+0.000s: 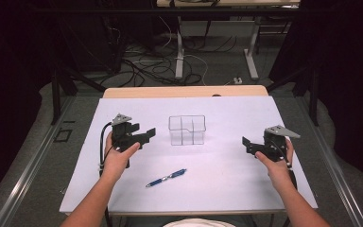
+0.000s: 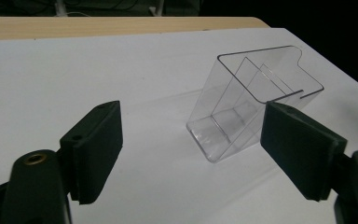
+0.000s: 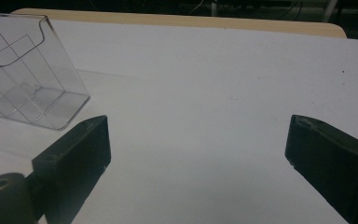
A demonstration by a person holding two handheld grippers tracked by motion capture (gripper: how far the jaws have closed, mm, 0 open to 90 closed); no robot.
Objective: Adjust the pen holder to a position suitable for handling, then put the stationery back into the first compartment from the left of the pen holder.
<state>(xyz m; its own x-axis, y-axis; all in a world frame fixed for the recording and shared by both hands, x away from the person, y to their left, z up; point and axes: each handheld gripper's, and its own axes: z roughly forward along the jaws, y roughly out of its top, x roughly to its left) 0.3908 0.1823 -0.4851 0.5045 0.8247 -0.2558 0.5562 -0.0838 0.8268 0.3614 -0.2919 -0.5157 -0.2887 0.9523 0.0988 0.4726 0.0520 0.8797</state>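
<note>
Forearms reach in from the near edge of the bench (image 1: 227, 189), each hand gripping a claw held just above the white surface. Left claw (image 1: 149, 133) sits left of centre, jaws wide apart and pointing toward the clear holder (image 1: 186, 129); nothing is between them. Right claw (image 1: 246, 144) hovers near the right edge, jaws also spread wide and empty, aimed inward. Open white surface lies between both claws and along the front. Blue pen (image 1: 166, 178) lies flat on the bench nearer the person, well apart from either claw. Holder stands upright at mid-bench, its divided compartments empty.
</note>
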